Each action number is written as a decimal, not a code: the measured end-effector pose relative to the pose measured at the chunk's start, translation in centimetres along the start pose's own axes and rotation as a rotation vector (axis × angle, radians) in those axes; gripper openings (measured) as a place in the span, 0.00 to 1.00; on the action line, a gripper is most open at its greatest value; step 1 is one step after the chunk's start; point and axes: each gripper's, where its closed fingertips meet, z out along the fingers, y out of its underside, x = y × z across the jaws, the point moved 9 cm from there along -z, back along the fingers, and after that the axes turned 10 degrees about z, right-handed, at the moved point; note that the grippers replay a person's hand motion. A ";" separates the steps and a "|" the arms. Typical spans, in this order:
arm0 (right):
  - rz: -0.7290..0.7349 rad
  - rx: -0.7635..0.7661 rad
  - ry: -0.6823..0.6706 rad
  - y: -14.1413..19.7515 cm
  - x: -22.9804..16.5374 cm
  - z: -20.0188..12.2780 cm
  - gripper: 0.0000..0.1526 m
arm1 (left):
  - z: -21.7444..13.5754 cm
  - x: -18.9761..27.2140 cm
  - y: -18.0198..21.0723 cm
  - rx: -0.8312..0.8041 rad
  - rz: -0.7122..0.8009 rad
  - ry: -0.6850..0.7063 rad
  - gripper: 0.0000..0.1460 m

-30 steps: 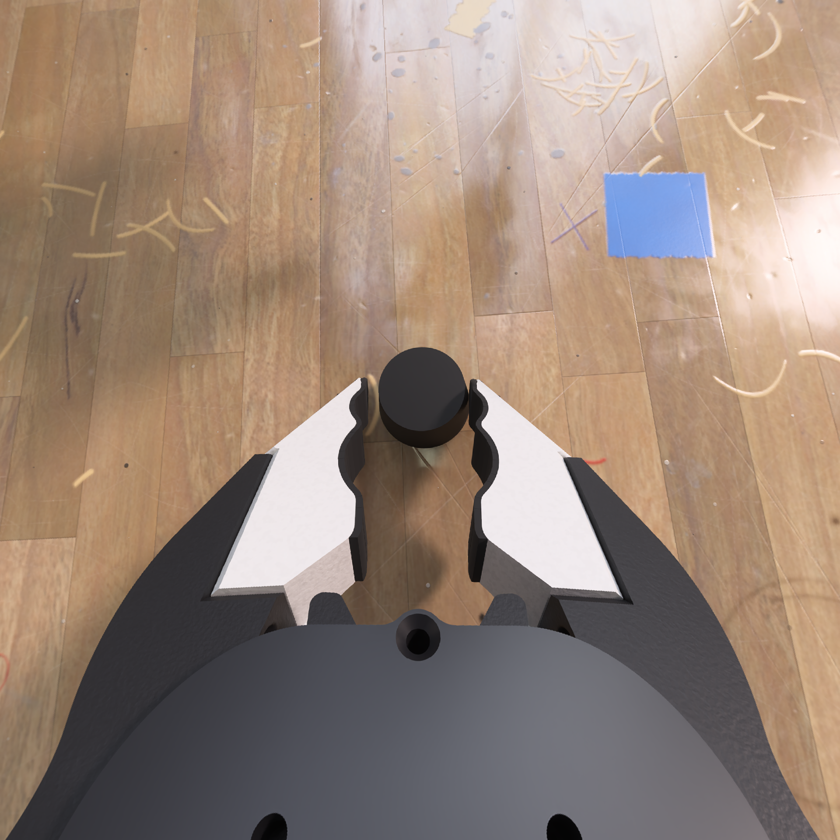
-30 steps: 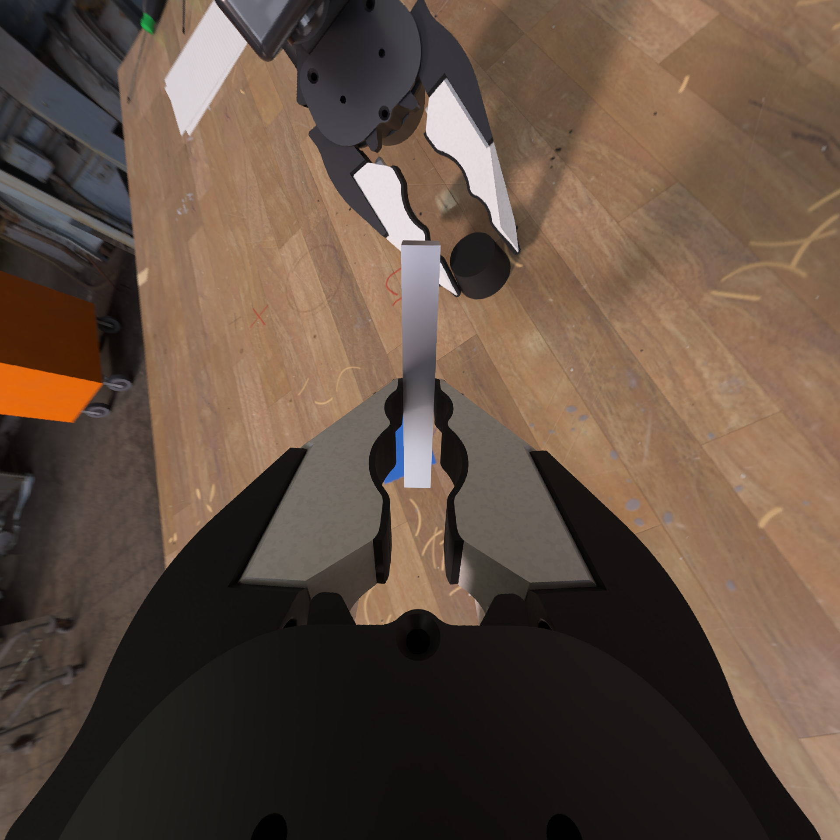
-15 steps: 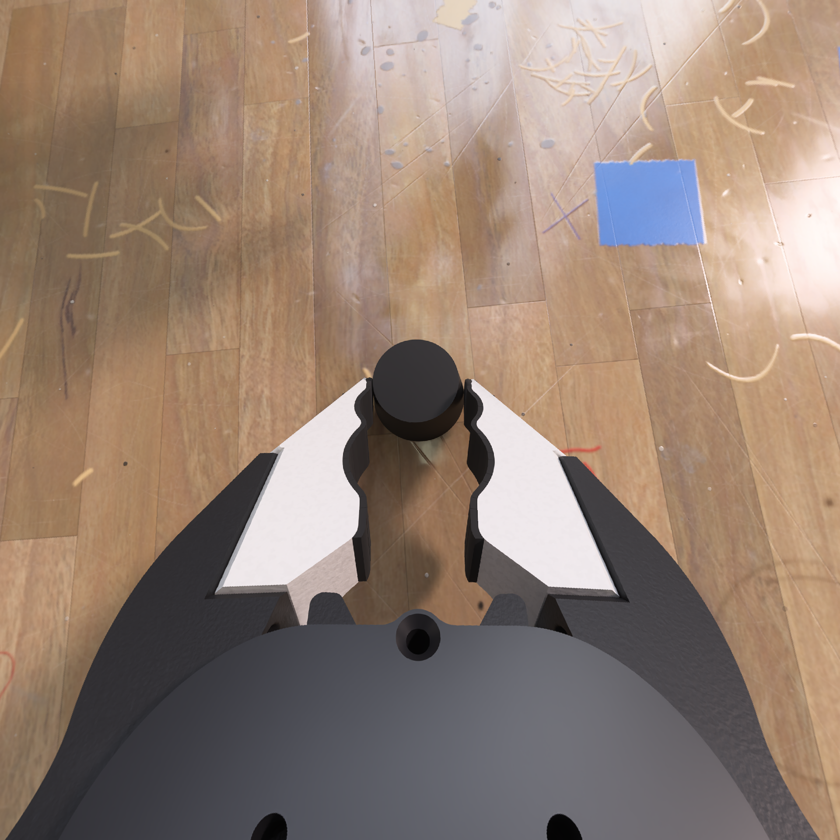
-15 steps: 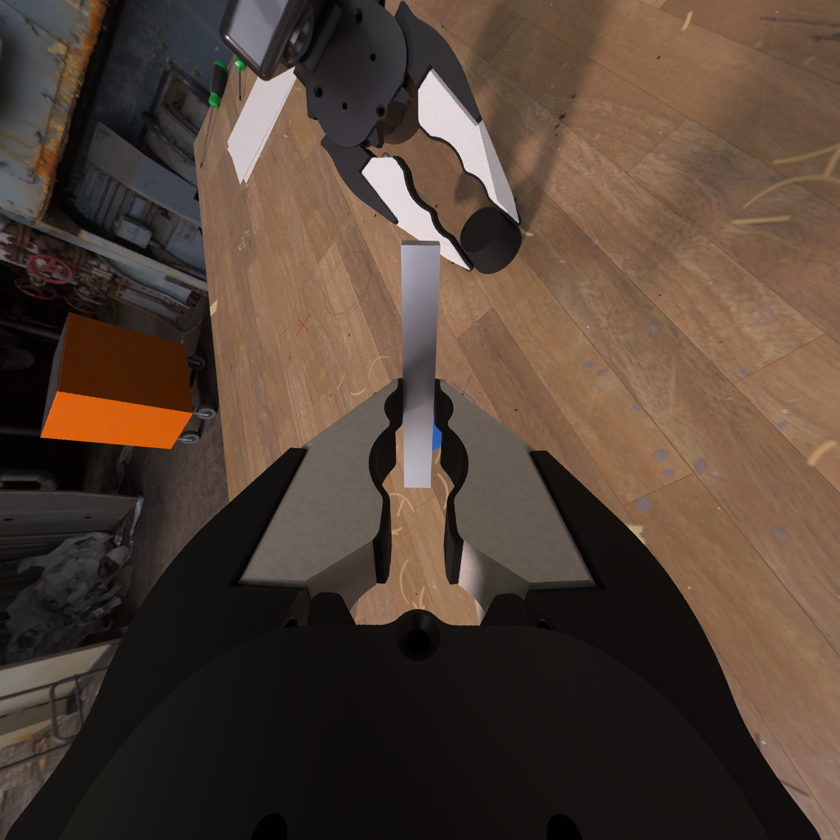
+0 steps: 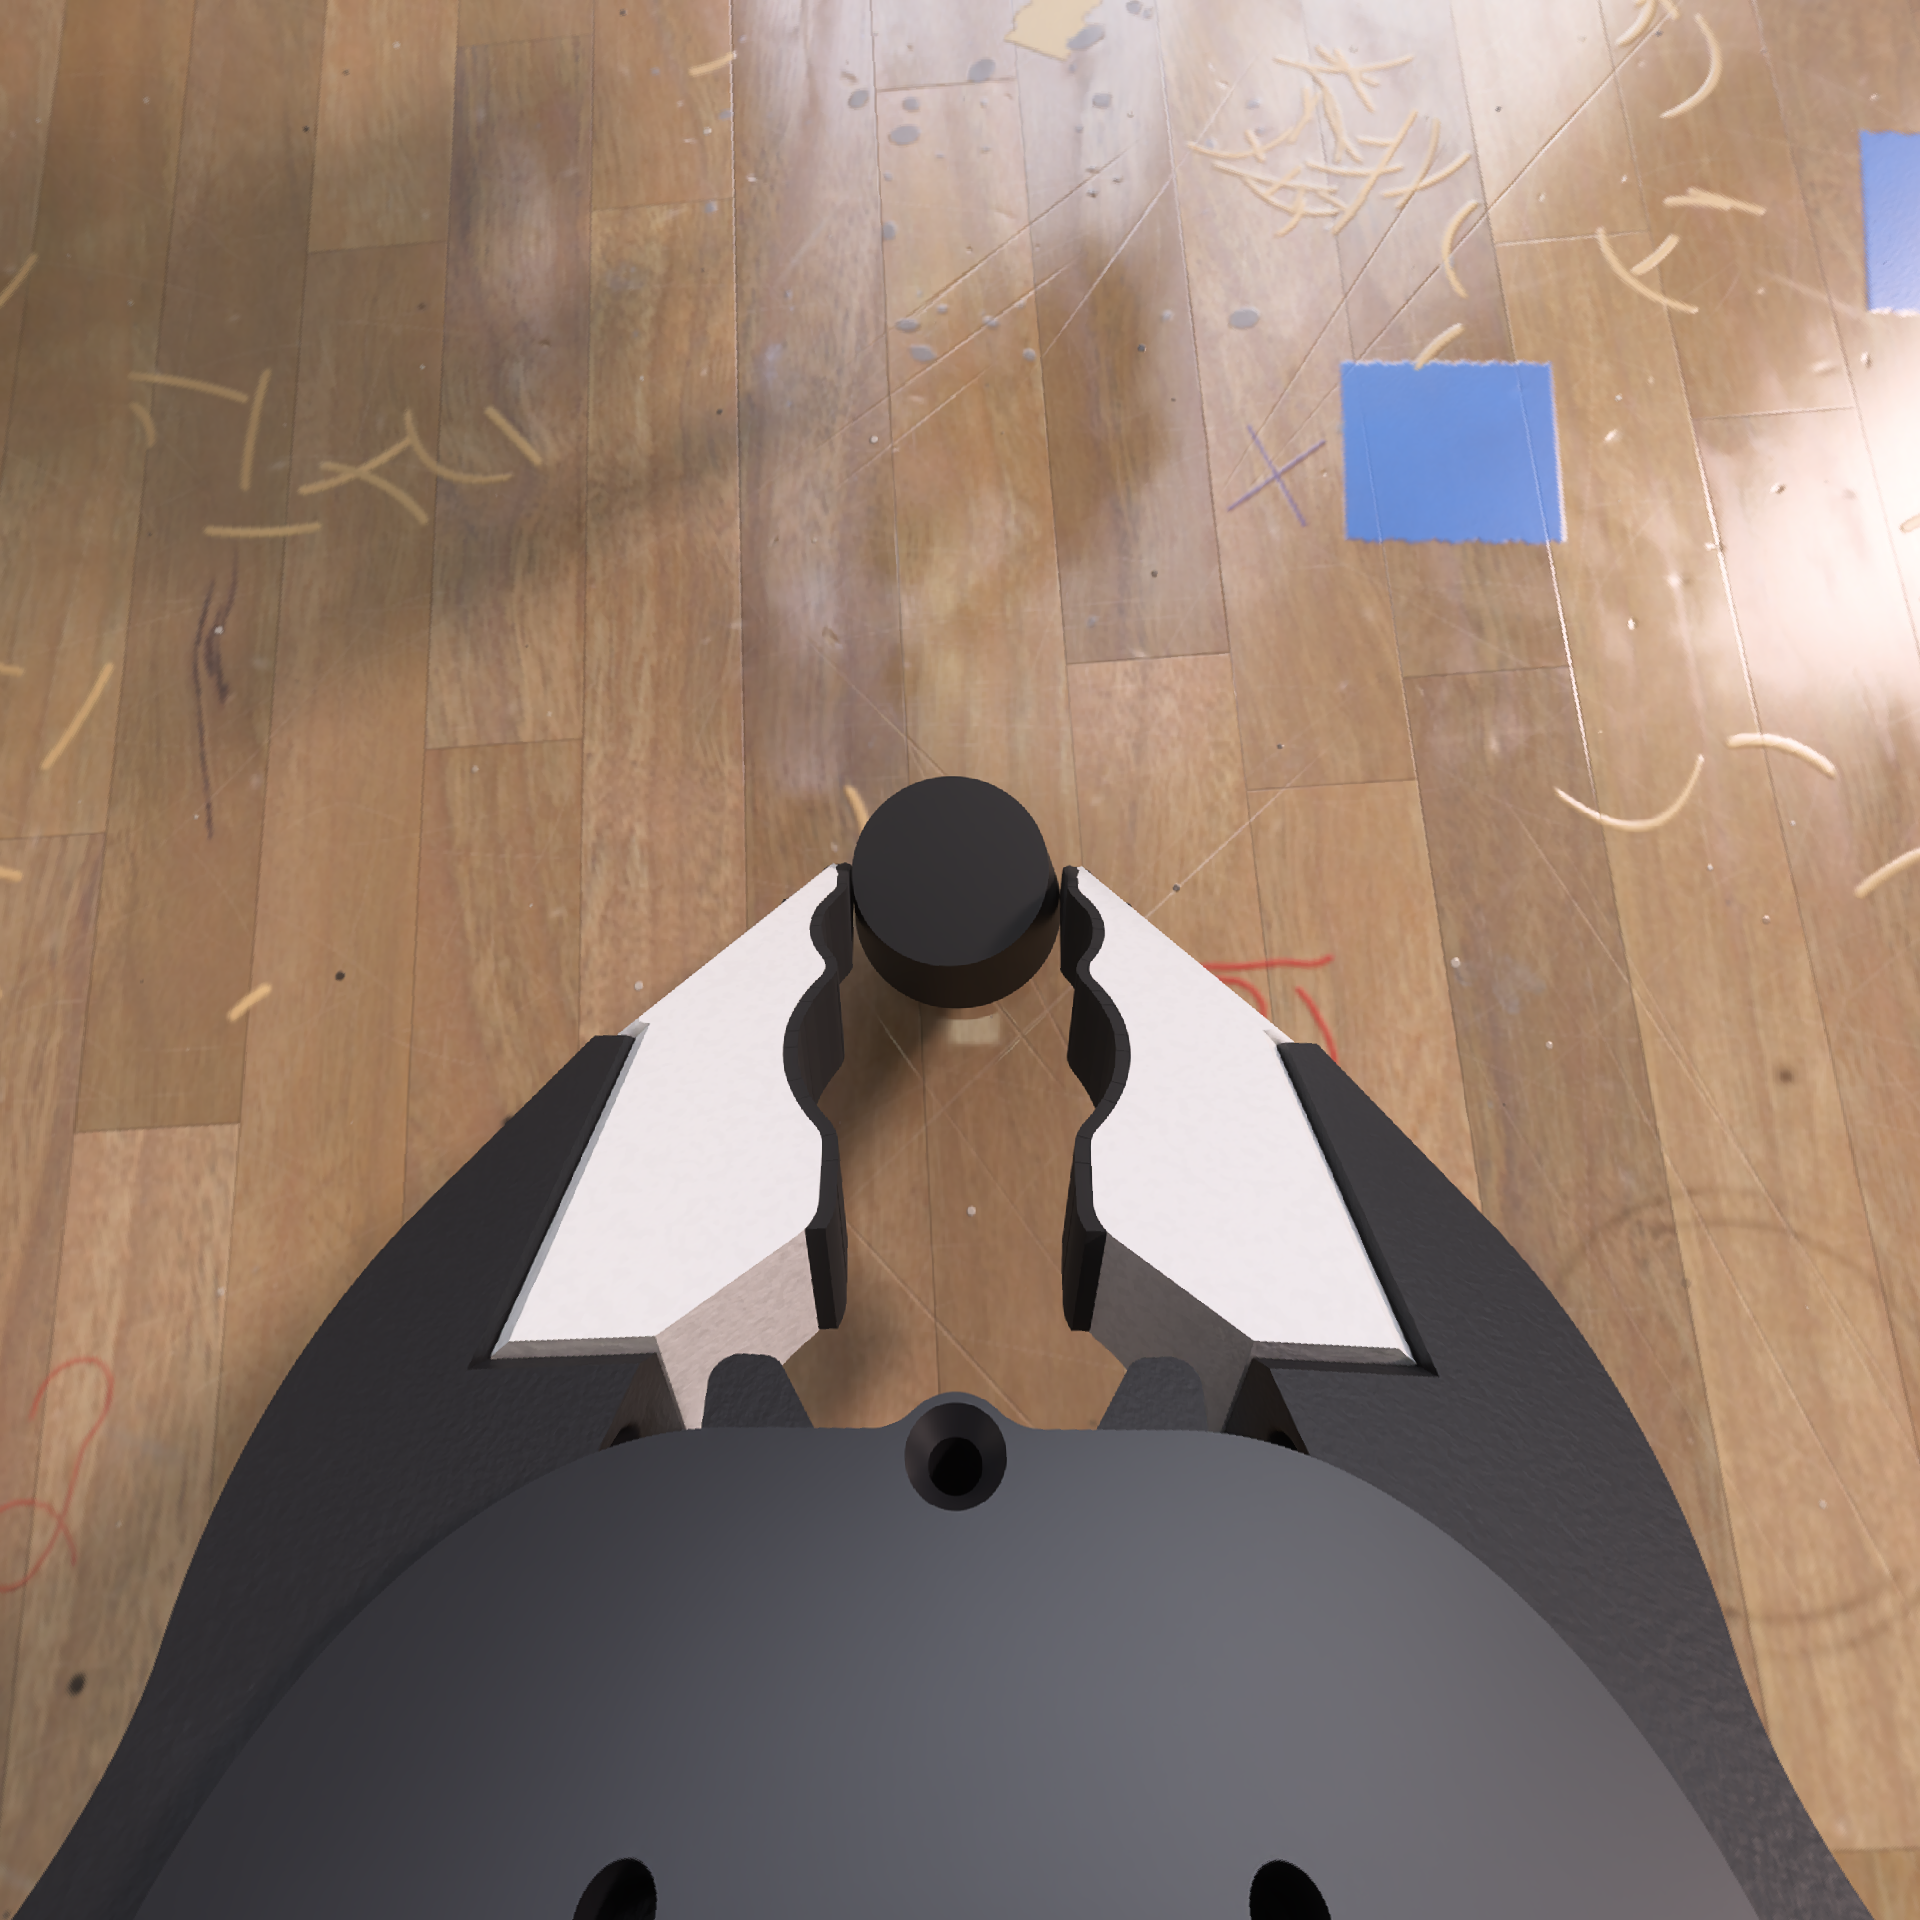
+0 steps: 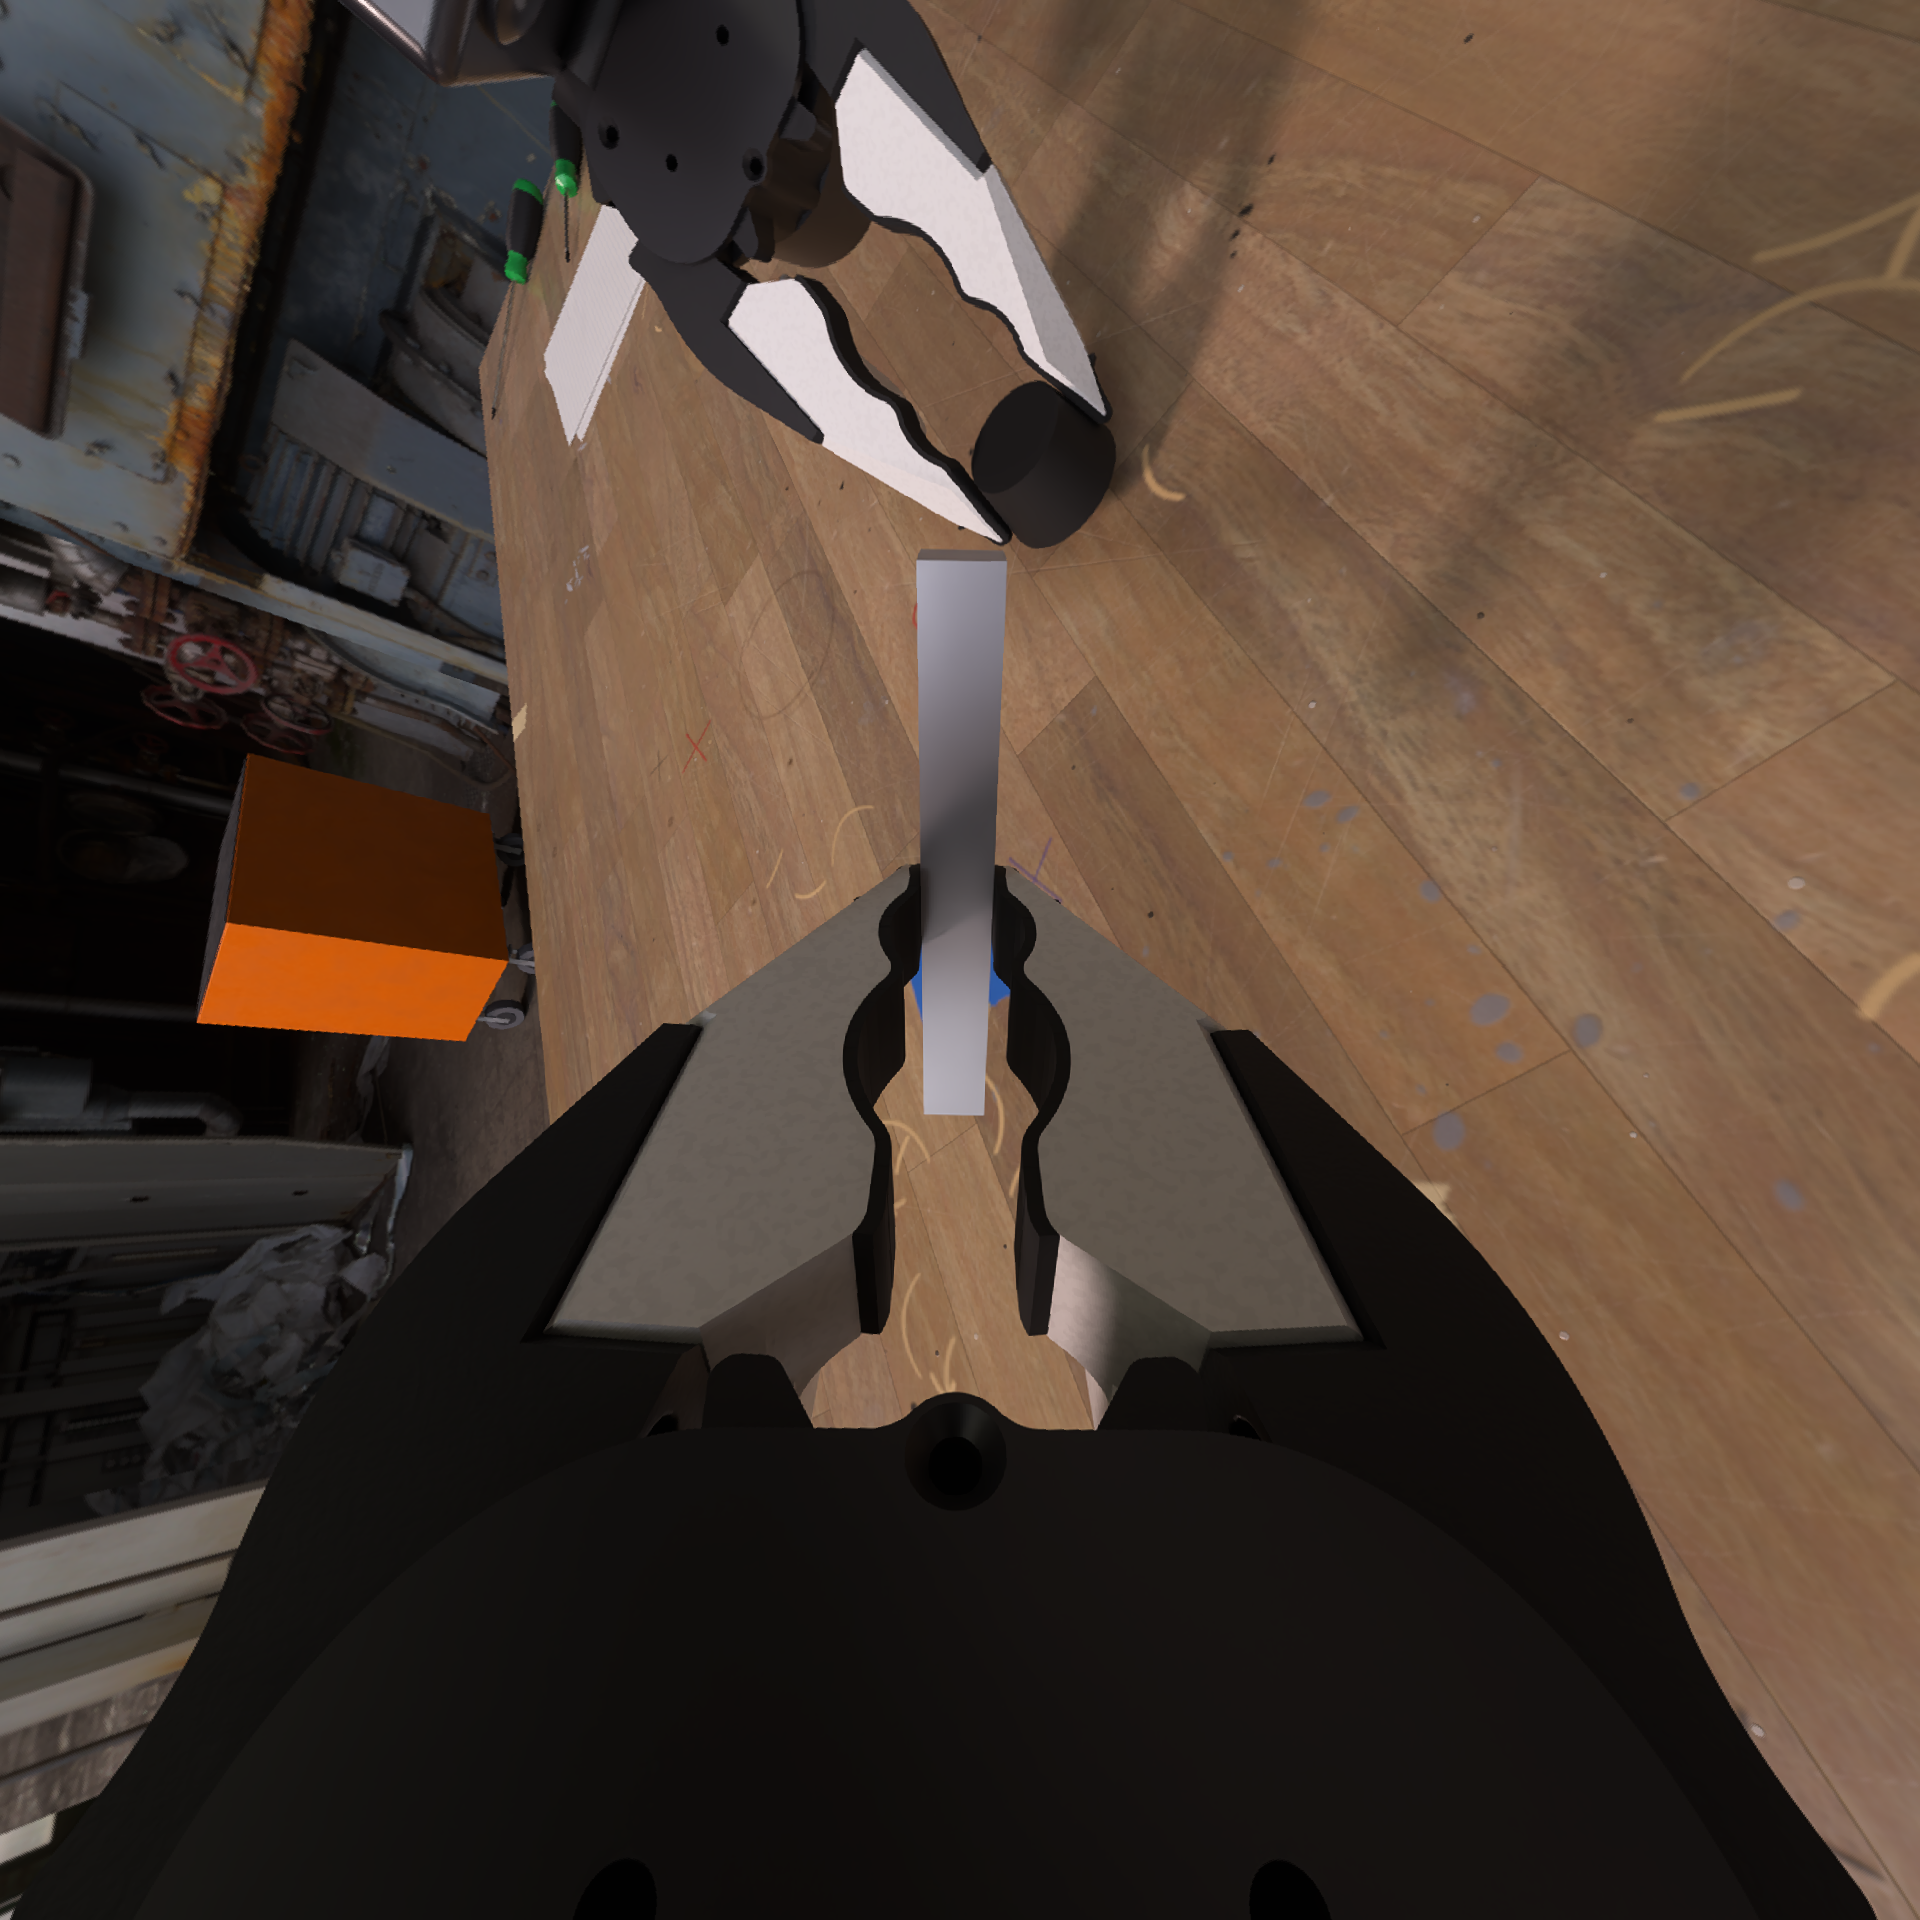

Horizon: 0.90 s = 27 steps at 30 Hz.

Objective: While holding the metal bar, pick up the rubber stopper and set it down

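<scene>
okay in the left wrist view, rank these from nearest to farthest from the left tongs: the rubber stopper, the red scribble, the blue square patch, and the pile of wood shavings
1. Rubber stopper: clamped between the tips of the left tongs.
2. Red scribble: on the wood just right of the tips.
3. Blue square patch: farther ahead, to the right.
4. Pile of wood shavings: farthest, near the top edge, right of centre.

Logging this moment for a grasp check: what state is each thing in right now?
left claw: shut on the rubber stopper.
rubber stopper: pinched at the fingertips, lifted off the wooden bench.
right claw: shut on the metal bar.
metal bar: held, pointing forward.
</scene>
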 end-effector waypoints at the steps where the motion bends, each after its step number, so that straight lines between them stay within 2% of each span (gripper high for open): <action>1: 0.001 0.001 0.002 0.0 0.0 0.0 0.08 | -0.1 0.0 0.1 -0.006 -0.001 -0.001 0.27; 27: -0.023 0.015 0.014 0.2 -0.1 -0.6 0.08 | 0.2 -0.1 1.0 -0.072 -0.011 0.014 0.27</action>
